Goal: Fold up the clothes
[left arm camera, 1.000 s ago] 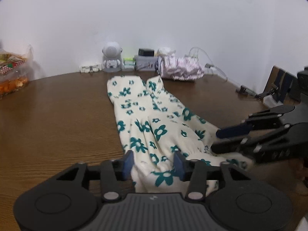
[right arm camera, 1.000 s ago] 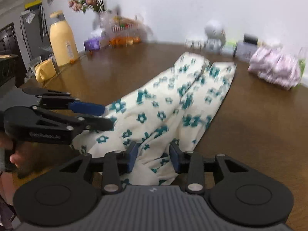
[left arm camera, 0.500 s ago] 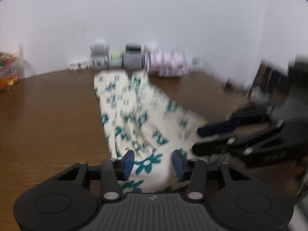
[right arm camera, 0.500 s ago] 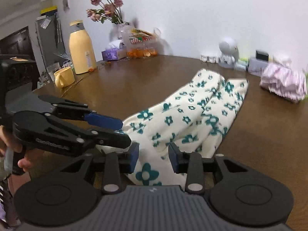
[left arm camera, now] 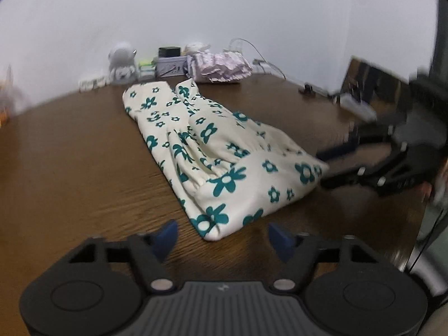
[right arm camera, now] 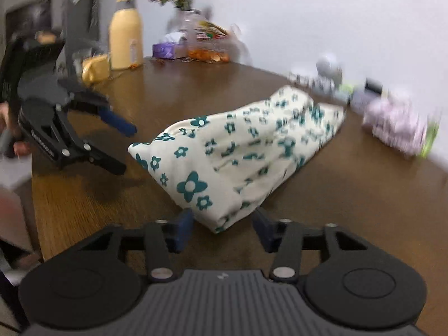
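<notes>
A cream garment with teal flowers lies on the brown table, its near end folded over onto itself; it also shows in the right wrist view. My left gripper is open and empty, just in front of the folded corner. My right gripper is open, its jaws either side of the other near corner without gripping it. Each gripper shows in the other's view: the right gripper beside the cloth's right edge, the left gripper beside its left corner, both open.
A pink-and-white cloth bundle, a small white robot toy and small boxes stand along the far wall. A yellow bottle, a yellow mug, a tissue box and a flower vase stand at the far left. The table edge is near left.
Both grippers have opened and let go of the garment's near end, which now lies folded over on the table. Both have drawn back a little from the cloth.
</notes>
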Demonstrator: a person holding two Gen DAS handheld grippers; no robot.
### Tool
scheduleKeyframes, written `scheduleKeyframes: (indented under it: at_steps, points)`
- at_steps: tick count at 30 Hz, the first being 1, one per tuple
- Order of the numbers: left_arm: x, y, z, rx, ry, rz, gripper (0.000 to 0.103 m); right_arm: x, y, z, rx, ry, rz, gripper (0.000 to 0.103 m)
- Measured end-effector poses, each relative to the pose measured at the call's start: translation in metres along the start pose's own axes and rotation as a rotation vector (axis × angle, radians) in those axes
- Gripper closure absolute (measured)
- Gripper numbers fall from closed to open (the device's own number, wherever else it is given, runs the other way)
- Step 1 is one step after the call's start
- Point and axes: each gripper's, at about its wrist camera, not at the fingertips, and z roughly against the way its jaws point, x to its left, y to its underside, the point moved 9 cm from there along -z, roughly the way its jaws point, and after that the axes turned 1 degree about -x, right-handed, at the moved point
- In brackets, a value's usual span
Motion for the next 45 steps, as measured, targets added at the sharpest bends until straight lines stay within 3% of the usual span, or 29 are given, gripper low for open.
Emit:
scheduleKeyframes:
  at_steps: [5, 7, 12, 20, 23, 24, 25, 26, 28, 30, 34, 38, 41, 45]
  points:
    - [0.004, 0.0, -0.005, 0.0, 0.029, 0.096, 0.083, -0.002, 0.001, -0.012, -0.045, -0.073, -0.092, 0.068]
    - [0.003, 0.003, -0.004, 0.003, 0.033, 0.122, 0.092, -0.002, 0.001, -0.015, -0.054, -0.093, -0.107, 0.079]
    - [-0.013, 0.022, 0.015, 0.026, 0.093, 0.182, 0.097, 0.001, 0.003, -0.005, -0.034, -0.168, -0.164, 0.092]
    - [-0.066, 0.078, 0.071, 0.065, 0.221, 0.21, 0.097, 0.035, 0.048, 0.054, 0.068, -0.317, -0.221, 0.092]
    - [-0.079, 0.088, 0.091, -0.001, 0.152, 0.096, 0.09, 0.059, 0.061, 0.073, 0.065, -0.289, -0.147, 0.09]
    - [-0.083, 0.09, 0.098, -0.03, 0.115, 0.044, 0.081, 0.064, 0.062, 0.079, 0.046, -0.25, -0.095, 0.086]
    - [-0.088, 0.09, 0.106, -0.054, 0.075, -0.034, 0.074, 0.069, 0.062, 0.084, 0.022, -0.203, -0.035, 0.079]
    - [-0.095, 0.088, 0.114, -0.083, 0.045, -0.126, 0.06, 0.074, 0.062, 0.089, -0.002, -0.155, 0.025, 0.074]
    - [-0.109, 0.087, 0.128, -0.166, 0.008, -0.306, 0.038, 0.087, 0.059, 0.102, -0.061, -0.099, 0.17, 0.045]
    - [-0.123, 0.086, 0.132, -0.229, -0.017, -0.468, 0.026, 0.098, 0.059, 0.107, -0.093, -0.075, 0.306, 0.04]
    - [-0.141, 0.084, 0.109, -0.257, 0.005, -0.68, 0.027, 0.118, 0.058, 0.094, -0.132, -0.065, 0.496, 0.04]
    - [-0.146, 0.084, 0.088, -0.258, 0.054, -0.803, 0.027, 0.117, 0.054, 0.068, -0.099, -0.115, 0.52, 0.048]
    - [-0.14, 0.087, 0.068, -0.192, 0.085, -0.843, 0.031, 0.111, 0.05, 0.058, -0.059, -0.206, 0.453, 0.065]
    - [-0.133, 0.088, 0.064, -0.147, 0.168, -0.766, 0.046, 0.1, 0.047, 0.061, -0.027, -0.301, 0.376, 0.08]
